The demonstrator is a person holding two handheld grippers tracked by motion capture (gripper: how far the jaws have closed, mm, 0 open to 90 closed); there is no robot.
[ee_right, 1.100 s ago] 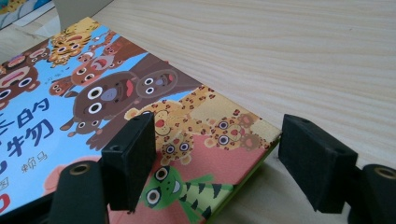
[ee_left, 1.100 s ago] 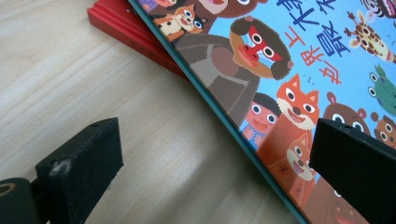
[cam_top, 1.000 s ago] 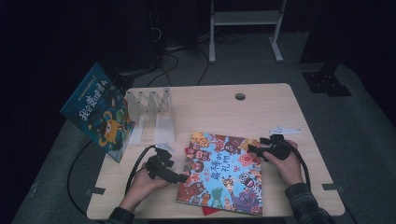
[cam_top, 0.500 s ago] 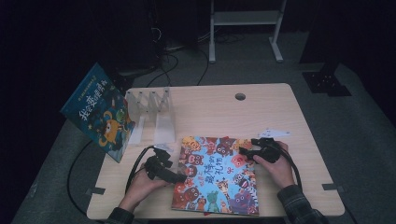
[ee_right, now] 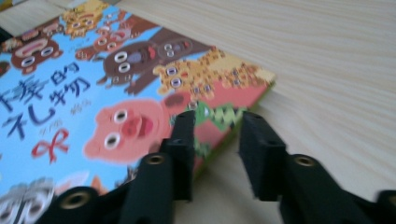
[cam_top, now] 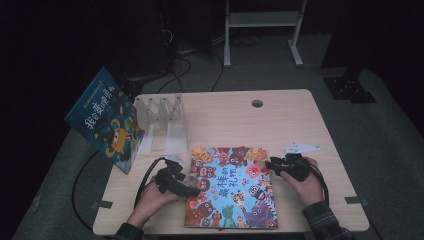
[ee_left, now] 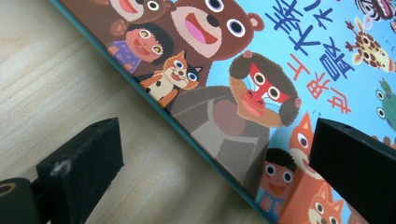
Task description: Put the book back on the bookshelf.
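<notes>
Tools flank the colourful animal-covered picture book [cam_top: 230, 187], which has slid toward six o'clock and now lies flat near the pale wooden surface's [cam_top: 280, 120] front edge. Left tool [cam_top: 187, 190] gapes wide across its nine-o'clock edge; right tool [cam_top: 268, 163] straddles the three-o'clock edge, narrowly parted, gripping nothing. Repositioning seems underway.

I count two picture books: one flat near-centre [cam_top: 231, 186], one leaning at far left [cam_top: 104, 119]. One clear divider rack [cam_top: 162, 114]. Two grippers: left [cam_top: 192, 190], right [cam_top: 267, 163]. One white paper scrap [cam_top: 301, 147].
</notes>
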